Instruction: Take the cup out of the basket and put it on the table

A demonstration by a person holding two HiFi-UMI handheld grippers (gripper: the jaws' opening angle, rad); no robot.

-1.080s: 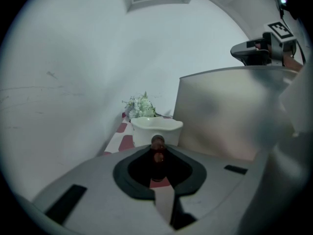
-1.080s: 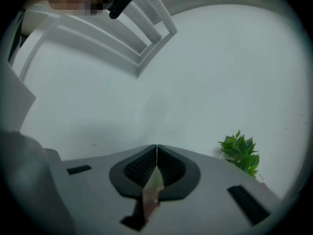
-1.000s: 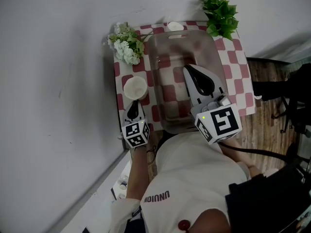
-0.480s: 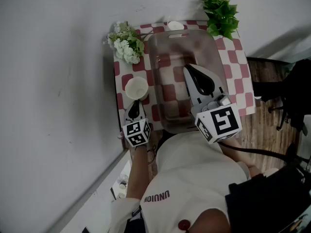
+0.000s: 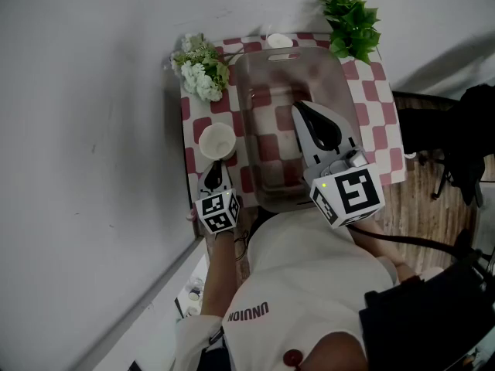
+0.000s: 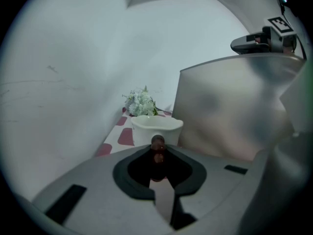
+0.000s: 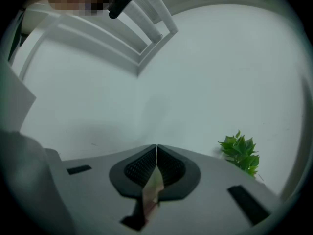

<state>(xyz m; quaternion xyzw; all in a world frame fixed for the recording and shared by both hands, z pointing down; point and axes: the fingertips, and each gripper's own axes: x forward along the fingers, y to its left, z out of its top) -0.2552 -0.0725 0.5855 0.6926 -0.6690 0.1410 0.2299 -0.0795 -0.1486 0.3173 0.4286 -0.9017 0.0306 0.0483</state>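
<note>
A white cup (image 5: pixel 216 140) stands upright on the checkered cloth, left of the translucent basket (image 5: pixel 255 76). My left gripper (image 5: pixel 216 165) reaches it from the near side. In the left gripper view the cup (image 6: pixel 156 126) fills the space just past the left gripper (image 6: pixel 157 142). The jaws stand nearly together on a small brown knob at the cup's near wall, and they hide the cup's base. My right gripper (image 5: pixel 298 108) hovers over the basket, shut and empty. In its own view the right gripper (image 7: pixel 156 147) faces a bare wall.
The basket (image 6: pixel 230 111) rises close on the cup's right, with the right gripper (image 6: pixel 259 39) above its rim. White flowers (image 5: pixel 203 72) sit at the table's back left, a green plant (image 5: pixel 352 22) at the back right. A white wall runs along the table's (image 5: pixel 387 114) left side.
The cup and both grippers have hardly moved. A dark shape on the floor at the right edge has shifted.
</note>
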